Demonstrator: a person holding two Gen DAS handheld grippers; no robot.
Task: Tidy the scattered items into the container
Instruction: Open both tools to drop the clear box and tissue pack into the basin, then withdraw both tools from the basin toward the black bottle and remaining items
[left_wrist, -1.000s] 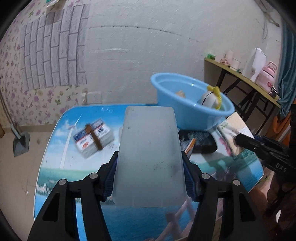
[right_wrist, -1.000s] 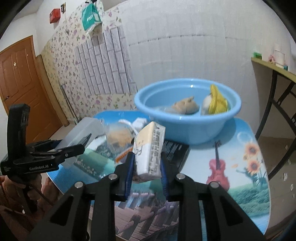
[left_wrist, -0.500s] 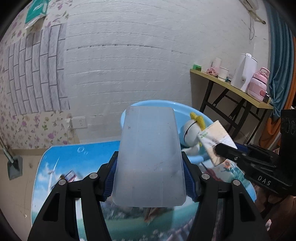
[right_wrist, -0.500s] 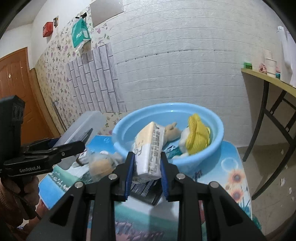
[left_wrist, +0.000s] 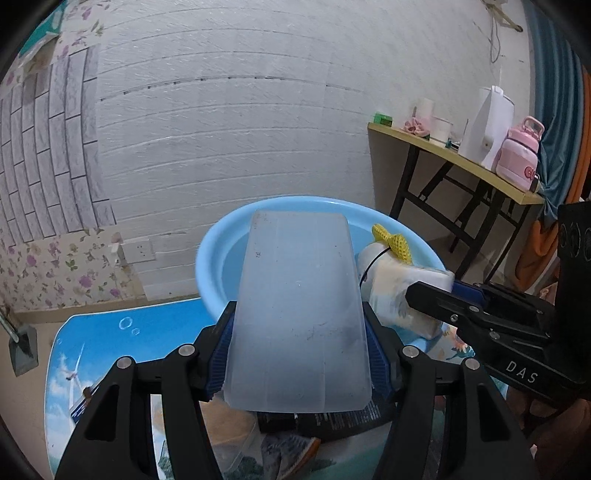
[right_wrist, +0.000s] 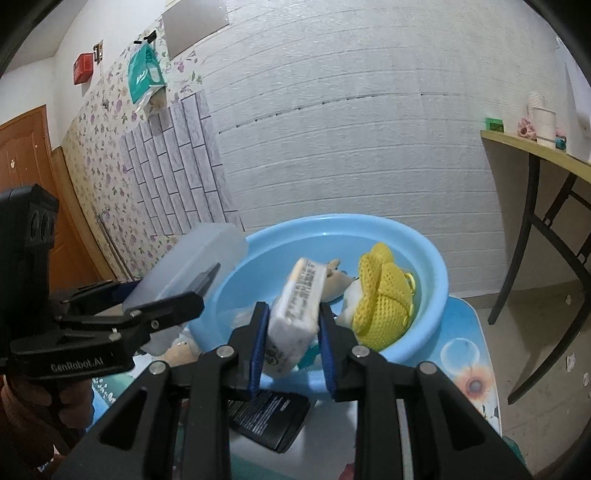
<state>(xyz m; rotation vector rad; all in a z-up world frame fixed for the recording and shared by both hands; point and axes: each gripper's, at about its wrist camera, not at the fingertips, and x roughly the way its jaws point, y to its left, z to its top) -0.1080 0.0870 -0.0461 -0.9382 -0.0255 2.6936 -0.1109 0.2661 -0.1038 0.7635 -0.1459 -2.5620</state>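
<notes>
We read "DAS" in white letters on the black body of the right hand-held gripper (left_wrist: 424, 295), and "GenRobot.AI" on the left hand-held gripper (right_wrist: 207, 284). Print on the held packet (right_wrist: 299, 306) is too blurred for us.

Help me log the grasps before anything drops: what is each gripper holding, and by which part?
Left gripper clamps a translucent plastic box by its long sides, near end. Right gripper pinches a white packet across its flat faces, lower half.
</notes>
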